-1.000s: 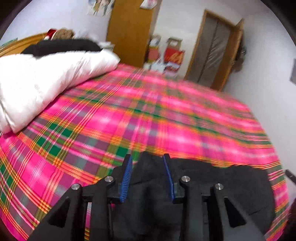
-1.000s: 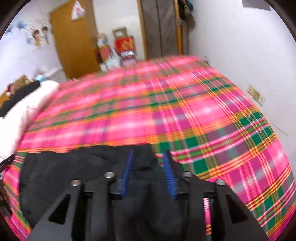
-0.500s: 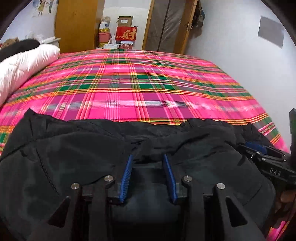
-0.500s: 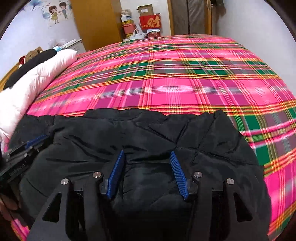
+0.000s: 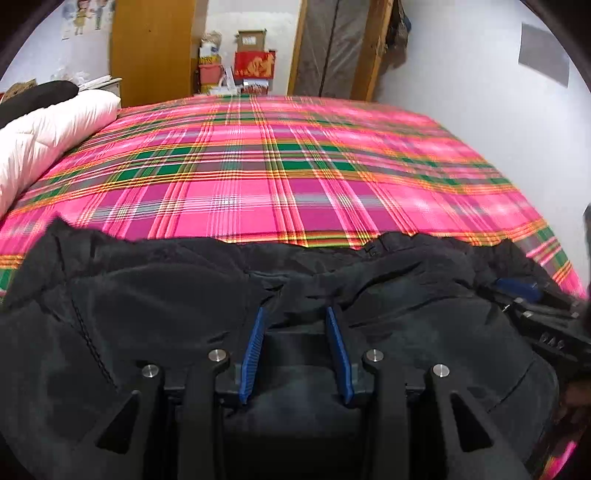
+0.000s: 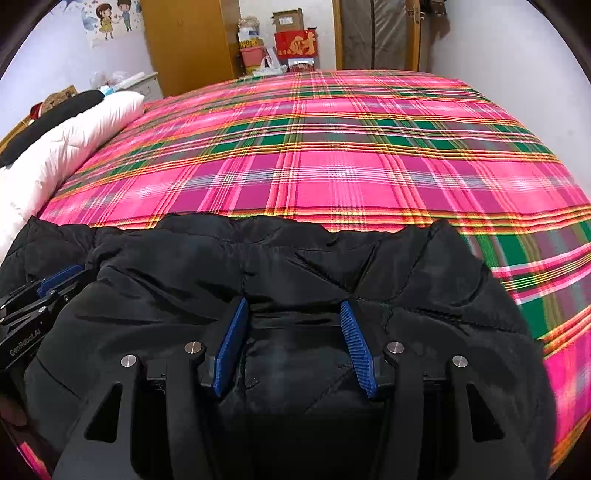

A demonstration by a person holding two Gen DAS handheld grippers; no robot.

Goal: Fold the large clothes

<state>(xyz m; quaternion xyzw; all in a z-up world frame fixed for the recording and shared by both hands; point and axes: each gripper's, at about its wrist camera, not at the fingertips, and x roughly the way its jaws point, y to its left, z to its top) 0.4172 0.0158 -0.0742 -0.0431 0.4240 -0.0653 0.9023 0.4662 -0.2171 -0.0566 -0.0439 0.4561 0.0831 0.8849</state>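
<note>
A black quilted jacket (image 5: 166, 295) lies bunched at the near edge of the pink plaid bed (image 5: 295, 177); it also fills the lower part of the right wrist view (image 6: 314, 258). My left gripper (image 5: 295, 314) is shut on a thick fold of the jacket, blue pads pressed into the cloth. My right gripper (image 6: 293, 308) holds another fold with its jaws wider apart, cloth between them. Each gripper shows in the other's view: the right one at the right edge (image 5: 532, 295), the left one at the left edge (image 6: 48, 284).
A white duvet (image 6: 66, 147) with a dark item on top lies along the bed's left side. A wooden wardrobe (image 6: 184, 40), stacked boxes (image 6: 291, 40) and a door (image 6: 376, 33) stand beyond the bed. A white wall runs along the right.
Both views swung from the bare bedspread to the spread jacket a second ago. Since half a second ago the jacket shifted slightly; the right jaws stand a little wider.
</note>
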